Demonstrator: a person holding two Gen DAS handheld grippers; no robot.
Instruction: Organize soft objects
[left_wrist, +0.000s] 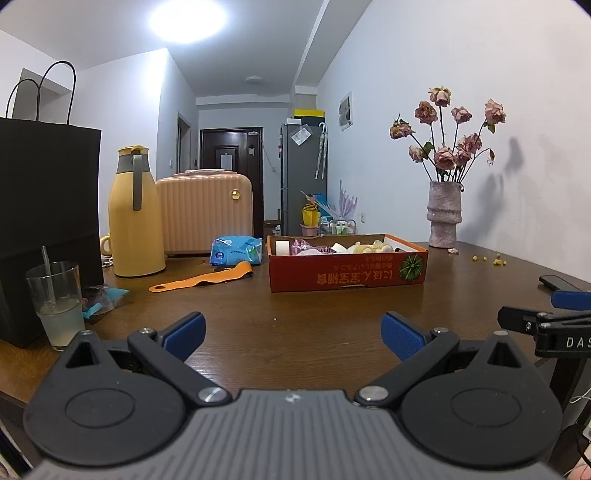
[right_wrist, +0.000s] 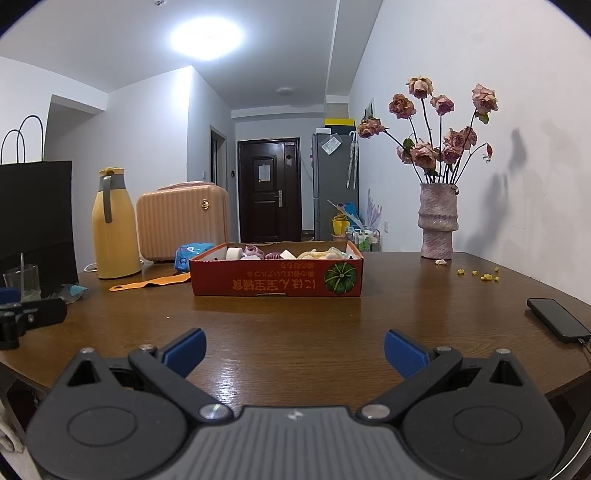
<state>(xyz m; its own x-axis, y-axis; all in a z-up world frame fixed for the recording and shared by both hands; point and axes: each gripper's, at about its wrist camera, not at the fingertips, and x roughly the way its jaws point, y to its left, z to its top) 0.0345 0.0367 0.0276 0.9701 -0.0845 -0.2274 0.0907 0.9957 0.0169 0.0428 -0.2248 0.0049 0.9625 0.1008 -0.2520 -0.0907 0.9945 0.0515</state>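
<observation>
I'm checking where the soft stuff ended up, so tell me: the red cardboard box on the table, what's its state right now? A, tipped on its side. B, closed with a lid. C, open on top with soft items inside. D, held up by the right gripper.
C: the red cardboard box sits flat on the table with its top open and soft items showing inside, while both grippers are open and apart from it.

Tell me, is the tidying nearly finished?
Partly, it seems. Done: several soft things already lie in the red cardboard box. In hand: nothing; the left hand-held gripper and right hand-held gripper are both open and empty above the table. Possibly left: the orange strap and blue packet, which lie outside the box.
</observation>
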